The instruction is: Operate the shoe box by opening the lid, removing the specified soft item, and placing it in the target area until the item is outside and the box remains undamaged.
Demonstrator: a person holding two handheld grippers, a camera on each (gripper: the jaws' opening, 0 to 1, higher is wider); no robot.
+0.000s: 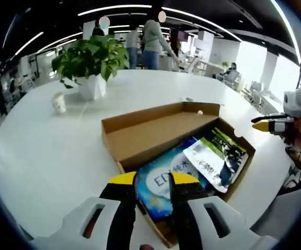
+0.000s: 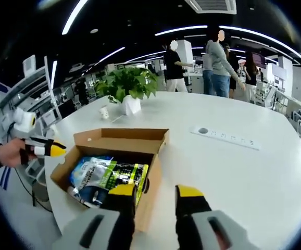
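Note:
A brown cardboard shoe box lies on the white table with its lid folded back and open. Inside lie soft packets: a blue one and a white, green and black one. My left gripper is open, held short of the box's near corner, its yellow tips framing the blue packet. My right gripper is open too, just short of the box's side wall, with the green-black packet and the blue packet beyond it. The left gripper, in a hand, shows beside the box.
A potted plant in a white pot and a small paper cup stand farther back on the table. A white power strip lies to the box's right. People stand beyond the table. The table edge runs close to the box.

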